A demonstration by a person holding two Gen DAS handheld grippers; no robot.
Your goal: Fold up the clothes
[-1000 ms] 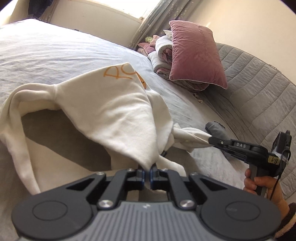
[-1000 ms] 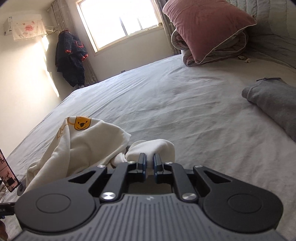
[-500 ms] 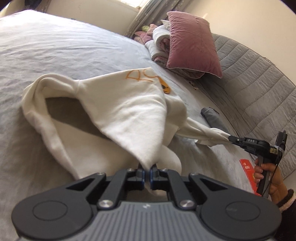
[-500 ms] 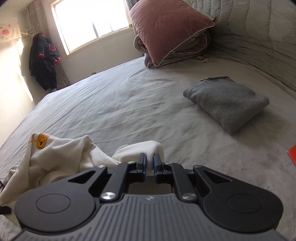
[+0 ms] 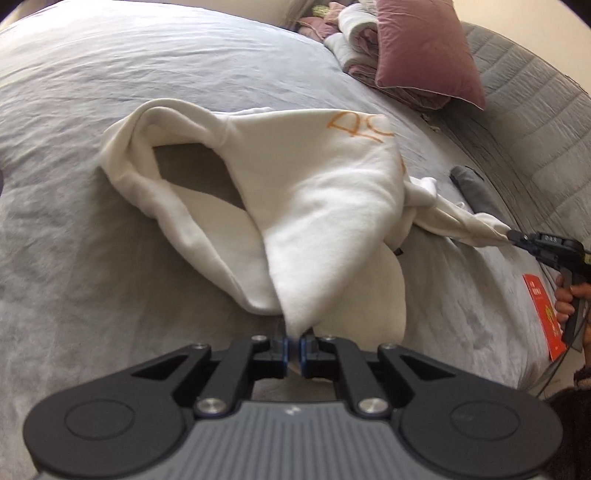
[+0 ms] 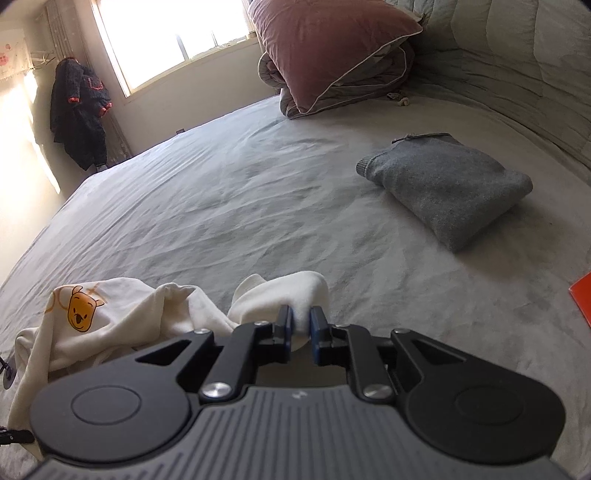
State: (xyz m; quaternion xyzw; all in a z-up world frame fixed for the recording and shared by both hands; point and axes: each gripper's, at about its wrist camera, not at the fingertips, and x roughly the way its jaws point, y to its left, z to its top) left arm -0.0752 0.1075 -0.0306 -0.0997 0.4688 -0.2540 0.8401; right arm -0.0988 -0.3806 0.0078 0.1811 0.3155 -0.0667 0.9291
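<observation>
A big bed (image 6: 229, 206) under a grey sheet fills the room, with a pink pillow (image 6: 332, 48) on rolled bedding at the head, a bright window (image 6: 173, 33) beyond it, and a dark jacket (image 6: 79, 110) hanging in the corner. A grey sweater (image 6: 447, 184) lies folded near the quilted headboard (image 5: 546, 122), and a red card (image 5: 543, 314) sits at the bed's edge.

The white top (image 5: 295, 192) (the one with the orange bear print) is out on the middle of the bed, part lifted and part resting on the sheet. The left gripper (image 5: 293, 345) has its jaws closed on a point of the fabric, which rises from there in a tent. The right gripper (image 6: 300, 326) is clamped on a bunched end, and in the left view that end is stretched into a taut rope out to the side.

I'd say this is the spreading step: the top is held by two ends and being pulled open, with no fold made so far. It looks twisted, one layer wrapped over another near the middle. The next move probably calls for drawing the two grips apart and laying the cloth flat on the sheet, shaking out the twist, so that the sleeves and hem can be found before folding.
</observation>
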